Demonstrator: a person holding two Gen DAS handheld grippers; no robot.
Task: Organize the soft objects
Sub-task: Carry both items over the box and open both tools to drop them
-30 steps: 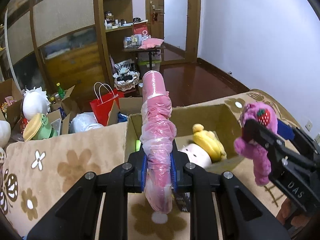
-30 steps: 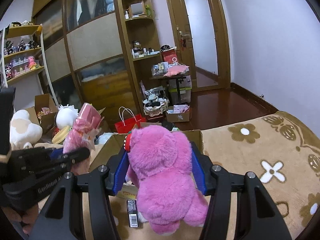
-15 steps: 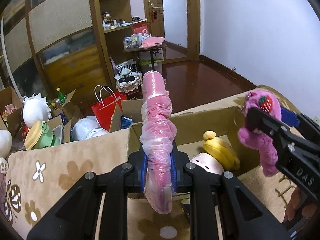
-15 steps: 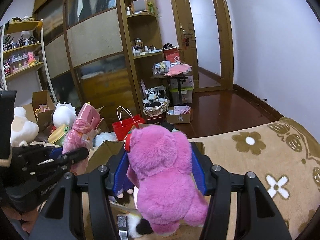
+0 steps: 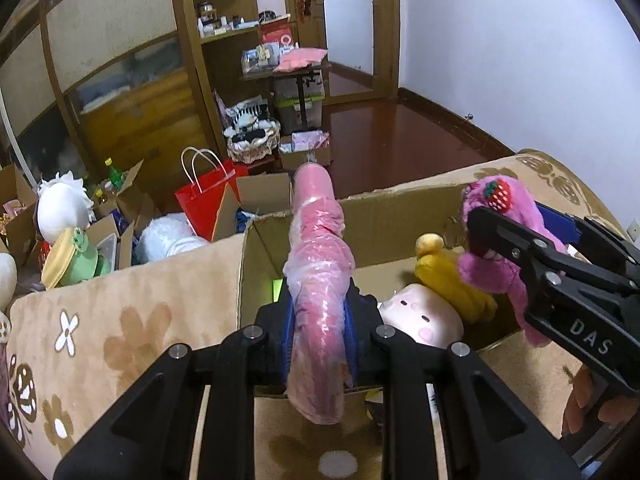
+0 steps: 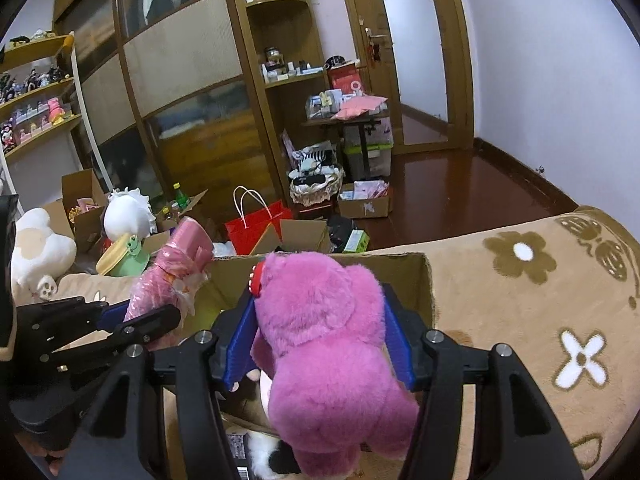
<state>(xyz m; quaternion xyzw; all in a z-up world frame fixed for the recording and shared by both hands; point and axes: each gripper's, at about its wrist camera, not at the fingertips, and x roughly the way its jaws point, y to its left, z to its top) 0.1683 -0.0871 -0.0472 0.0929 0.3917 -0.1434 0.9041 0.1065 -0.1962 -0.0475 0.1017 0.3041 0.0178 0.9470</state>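
My left gripper (image 5: 318,332) is shut on a long pink plastic-wrapped soft roll (image 5: 318,264), held upright over the near edge of an open cardboard box (image 5: 384,216). My right gripper (image 6: 320,336) is shut on a fluffy pink plush bear (image 6: 320,344) with a strawberry on its head, held above the box (image 6: 408,268). The bear (image 5: 500,240) and the right gripper (image 5: 560,280) show at the right of the left wrist view. The roll (image 6: 172,272) and the left gripper (image 6: 132,324) show at the left of the right wrist view. Inside the box lie a yellow plush (image 5: 448,276) and a pale pink-cheeked plush (image 5: 420,316).
The box sits on a beige flowered blanket (image 5: 128,312). Beyond its far edge the floor holds a red paper bag (image 5: 208,196), cardboard boxes, a white plush (image 5: 60,212) and a green frog toy (image 5: 76,256). Wooden shelves and a door stand at the back.
Both grippers have moved forward over the box with their toys still held. The box and the plushes inside now look closer and lower in view.
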